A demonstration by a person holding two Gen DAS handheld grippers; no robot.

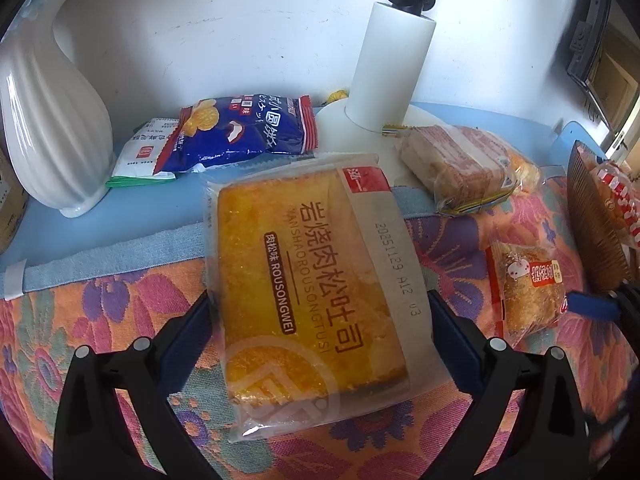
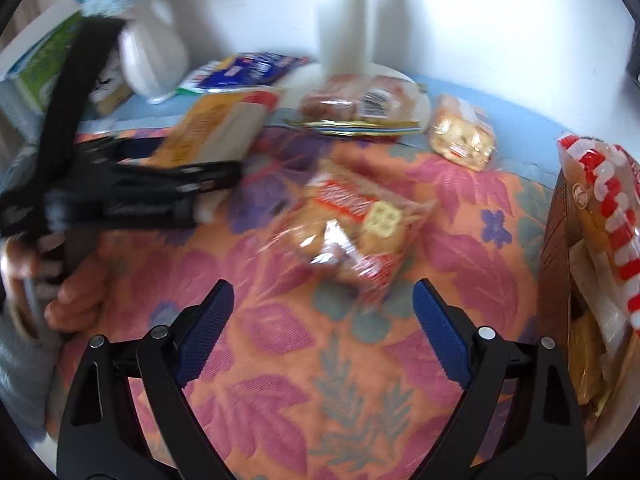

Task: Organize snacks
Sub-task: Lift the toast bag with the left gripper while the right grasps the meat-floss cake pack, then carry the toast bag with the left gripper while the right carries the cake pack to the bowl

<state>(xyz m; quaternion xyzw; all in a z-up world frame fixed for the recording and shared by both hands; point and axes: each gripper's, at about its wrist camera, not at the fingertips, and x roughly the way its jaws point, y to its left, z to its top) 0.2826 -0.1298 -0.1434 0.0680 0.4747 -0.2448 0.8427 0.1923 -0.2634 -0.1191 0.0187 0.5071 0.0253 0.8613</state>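
Item: meat-floss toast pack (image 1: 312,292), clamped in my left gripper (image 1: 320,320). Right gripper (image 2: 324,316), open and empty, nears red-wrapped bun (image 2: 352,236); I should centre both pads before closing.

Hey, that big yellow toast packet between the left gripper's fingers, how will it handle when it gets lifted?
The toast packet is probably light and squashy, since it shows soft bread in clear film. The glossy wrapper may slip on the fingers. Its loose sealed ends look floppy, so it may sag.

Toast packet (image 1: 308,280) golden-yellow — biscuit bag (image 1: 240,132) blue — cloth (image 2: 320,380) orange-pink floral.
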